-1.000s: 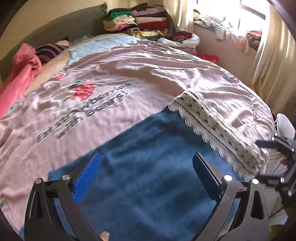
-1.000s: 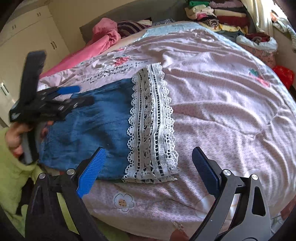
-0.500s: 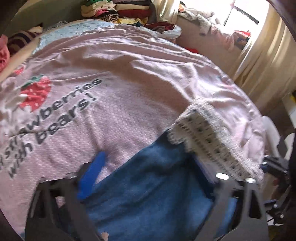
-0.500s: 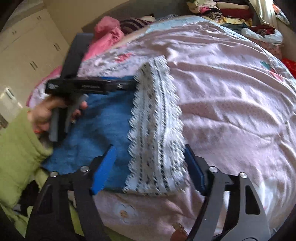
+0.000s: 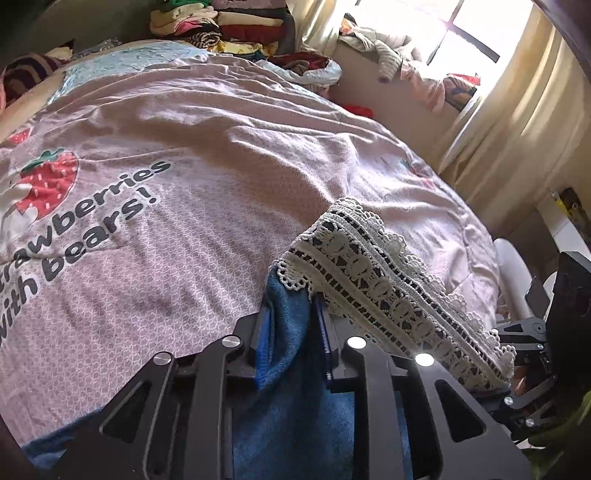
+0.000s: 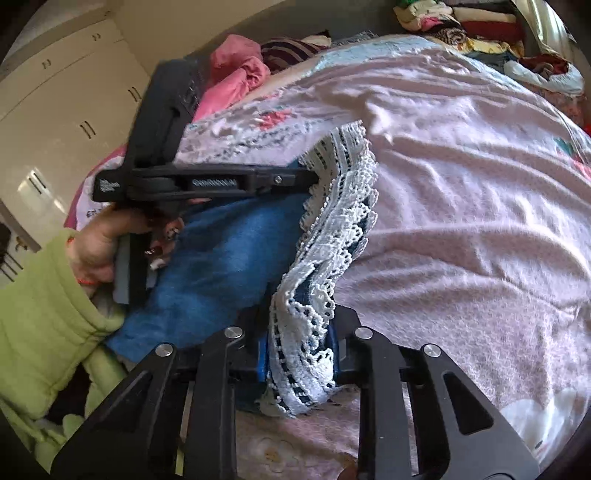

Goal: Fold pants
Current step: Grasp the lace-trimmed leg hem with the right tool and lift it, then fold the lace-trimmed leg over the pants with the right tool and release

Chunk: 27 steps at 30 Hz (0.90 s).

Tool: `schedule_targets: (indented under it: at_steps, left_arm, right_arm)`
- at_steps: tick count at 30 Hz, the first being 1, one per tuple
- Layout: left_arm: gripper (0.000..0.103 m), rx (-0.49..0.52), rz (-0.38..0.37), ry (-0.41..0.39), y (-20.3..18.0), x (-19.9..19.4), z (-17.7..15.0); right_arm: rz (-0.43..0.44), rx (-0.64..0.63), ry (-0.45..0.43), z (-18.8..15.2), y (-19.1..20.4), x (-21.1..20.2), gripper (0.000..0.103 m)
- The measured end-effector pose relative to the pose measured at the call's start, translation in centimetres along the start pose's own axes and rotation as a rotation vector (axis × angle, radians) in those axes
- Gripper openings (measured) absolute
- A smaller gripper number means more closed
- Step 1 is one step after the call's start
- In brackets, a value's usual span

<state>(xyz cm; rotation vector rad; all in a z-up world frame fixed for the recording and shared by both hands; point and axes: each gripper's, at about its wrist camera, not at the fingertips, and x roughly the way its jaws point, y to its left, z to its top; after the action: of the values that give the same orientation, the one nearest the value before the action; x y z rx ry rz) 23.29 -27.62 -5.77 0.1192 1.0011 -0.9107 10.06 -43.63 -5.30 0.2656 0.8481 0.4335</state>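
The blue denim pants with a white lace hem lie at the near edge of the pink bed sheet. My left gripper is shut on the denim edge just beside the lace. My right gripper is shut on the lace hem at its near corner and holds it lifted off the bed. The left gripper also shows in the right wrist view, pinching the far end of the hem above the denim. The right gripper also shows in the left wrist view, pinching the lace's near end.
Stacked folded clothes sit at the head of the bed. A pink garment lies at the bed's left side, with cream cupboards behind. A curtained window is to the right. The sheet carries a strawberry print.
Both grippers were open above the pants a second ago. Both moved down and closed on the hem end, and the lace edge has lifted off the sheet.
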Motion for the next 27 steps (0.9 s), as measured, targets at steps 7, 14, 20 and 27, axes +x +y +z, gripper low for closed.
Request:
schedule_targets:
  at_steps: [7, 14, 20, 27]
  left_arm:
    - [0.015, -0.038, -0.031, -0.107, 0.5, -3.9, -0.9]
    - [0.015, -0.128, -0.035, -0.214, 3.3, -9.4, -2.8]
    - [0.022, -0.255, 0.072, -0.256, 7.4, -13.3, -6.9]
    - [0.04, -0.551, 0.219, -0.382, 12.2, -20.5, -14.5]
  right_arm:
    - [0.033, -0.1, -0.032, 1.5, 4.0, -1.0, 0.015]
    - [0.116, -0.233, -0.035, 2.9, 10.5, -0.1, 0.015]
    - [0.17, -0.335, 0.027, 2.5, 15.5, 3.5, 0.015]
    - [0.176, -0.477, 0.149, -0.6, 21.3, 8.1, 0.015]
